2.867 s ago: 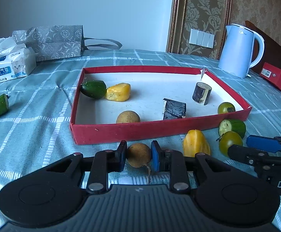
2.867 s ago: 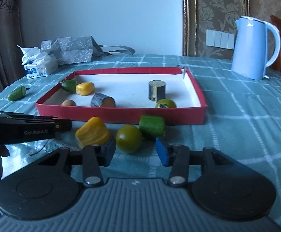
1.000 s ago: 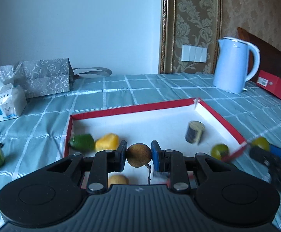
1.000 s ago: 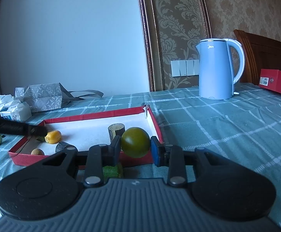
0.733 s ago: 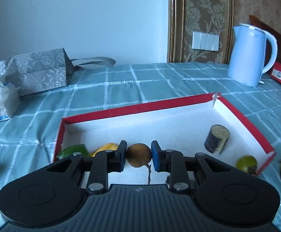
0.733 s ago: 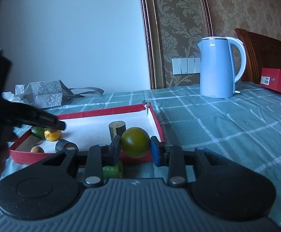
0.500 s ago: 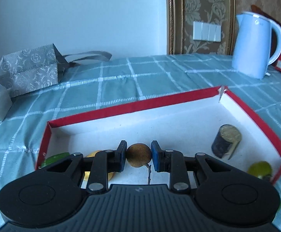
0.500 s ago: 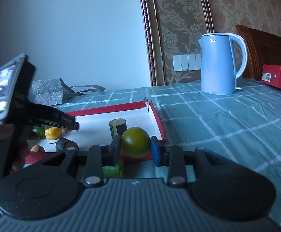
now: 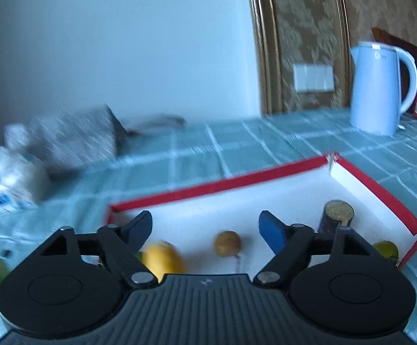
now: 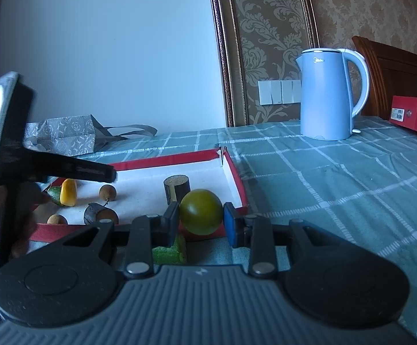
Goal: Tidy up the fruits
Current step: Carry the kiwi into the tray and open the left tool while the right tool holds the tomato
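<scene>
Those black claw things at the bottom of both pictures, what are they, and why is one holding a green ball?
They are grippers a person holds, one in each hand, with a camera on each. The left gripper is opening its jaws: the small brown fruit lies free in the red tray, near a yellow fruit. The right gripper squeezes a green round fruit, not a ball. In its picture you see the other gripper at the left. A blue kettle stands on the checked tablecloth.
</scene>
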A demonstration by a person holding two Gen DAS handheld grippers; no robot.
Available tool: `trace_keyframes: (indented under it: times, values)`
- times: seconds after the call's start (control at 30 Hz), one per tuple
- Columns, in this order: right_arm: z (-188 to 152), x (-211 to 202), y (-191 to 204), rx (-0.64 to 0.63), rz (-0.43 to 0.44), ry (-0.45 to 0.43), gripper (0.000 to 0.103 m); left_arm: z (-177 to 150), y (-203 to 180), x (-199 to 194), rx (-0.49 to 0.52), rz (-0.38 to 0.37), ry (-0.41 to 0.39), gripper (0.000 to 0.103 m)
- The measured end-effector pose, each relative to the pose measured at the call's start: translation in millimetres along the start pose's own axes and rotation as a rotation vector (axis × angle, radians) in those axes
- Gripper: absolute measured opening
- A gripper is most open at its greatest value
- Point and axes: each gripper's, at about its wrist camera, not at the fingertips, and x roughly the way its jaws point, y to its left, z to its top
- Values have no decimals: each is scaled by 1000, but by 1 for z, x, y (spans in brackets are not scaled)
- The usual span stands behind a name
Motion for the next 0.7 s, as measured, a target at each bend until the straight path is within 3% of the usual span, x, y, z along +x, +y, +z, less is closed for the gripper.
trace_keyframes:
  times: [0.1,0.33,0.47,0.7]
  values:
    - [0,0,0,2,-1,-2,31,-5,10,-26,-36,-1,-30,82]
    - [-1,0,0,-3,-1,-2,31,-43,39,-75,-167,-61,22,87]
    - [-1,0,1,-8,-1,-1,31,-60,45,-74,-181,-120,105,87]
    - [-1,1,5,-35,-12,6,31,-79,43,-59,-144,-135,201,87]
